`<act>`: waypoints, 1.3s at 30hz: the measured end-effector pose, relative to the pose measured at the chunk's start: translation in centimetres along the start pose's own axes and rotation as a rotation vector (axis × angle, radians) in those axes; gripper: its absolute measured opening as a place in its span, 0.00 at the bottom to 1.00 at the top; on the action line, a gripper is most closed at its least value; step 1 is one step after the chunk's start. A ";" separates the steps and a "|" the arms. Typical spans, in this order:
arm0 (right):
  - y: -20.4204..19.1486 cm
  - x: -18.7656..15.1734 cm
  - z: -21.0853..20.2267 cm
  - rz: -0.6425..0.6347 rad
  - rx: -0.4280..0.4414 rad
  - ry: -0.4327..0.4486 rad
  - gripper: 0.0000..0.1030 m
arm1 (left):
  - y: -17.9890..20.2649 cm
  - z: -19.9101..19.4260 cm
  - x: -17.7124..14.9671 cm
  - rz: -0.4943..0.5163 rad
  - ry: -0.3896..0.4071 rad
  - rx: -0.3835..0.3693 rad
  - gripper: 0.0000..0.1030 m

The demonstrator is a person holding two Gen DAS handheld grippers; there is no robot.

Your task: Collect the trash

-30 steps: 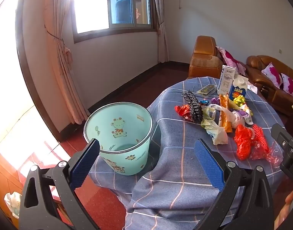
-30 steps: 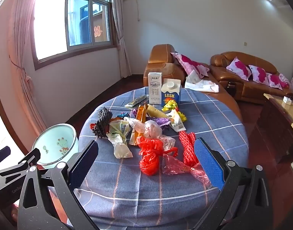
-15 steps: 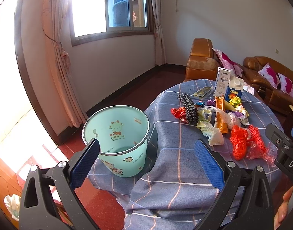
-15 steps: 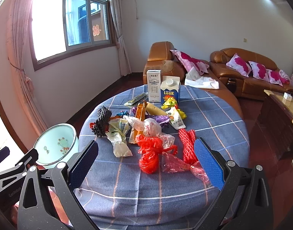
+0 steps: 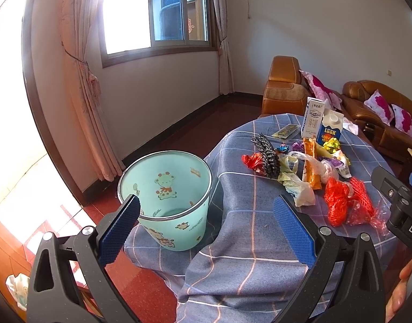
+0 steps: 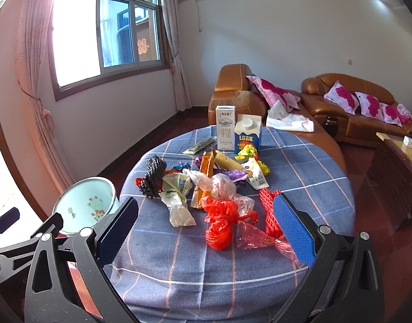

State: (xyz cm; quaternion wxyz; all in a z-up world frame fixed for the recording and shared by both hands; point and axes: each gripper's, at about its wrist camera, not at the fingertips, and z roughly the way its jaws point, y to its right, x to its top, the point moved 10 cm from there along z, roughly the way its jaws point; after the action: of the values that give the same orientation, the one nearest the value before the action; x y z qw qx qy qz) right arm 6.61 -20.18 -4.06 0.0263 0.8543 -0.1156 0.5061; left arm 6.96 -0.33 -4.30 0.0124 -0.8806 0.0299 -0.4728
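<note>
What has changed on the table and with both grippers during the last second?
Only the views shift slightly. The left gripper and right gripper stay open and empty. The trash pile lies unmoved on the table, and the bin stands in the same place.

trash pile (image 6: 211,185) on table (image 6: 300,177), bin (image 6: 84,206) left beside it

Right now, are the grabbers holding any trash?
No. The left gripper and right gripper are both open and empty; the trash pile lies untouched on the table.
</note>
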 end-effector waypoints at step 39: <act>-1.5 0.5 -0.1 -0.012 0.030 0.006 0.96 | -0.7 -0.2 0.0 -0.010 0.009 0.027 0.94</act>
State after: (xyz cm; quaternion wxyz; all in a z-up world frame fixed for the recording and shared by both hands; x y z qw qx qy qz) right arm 7.08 -18.75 -3.47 0.0167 0.8537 -0.1027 0.5102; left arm 6.79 0.37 -4.11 0.0219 -0.8784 0.0190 -0.4770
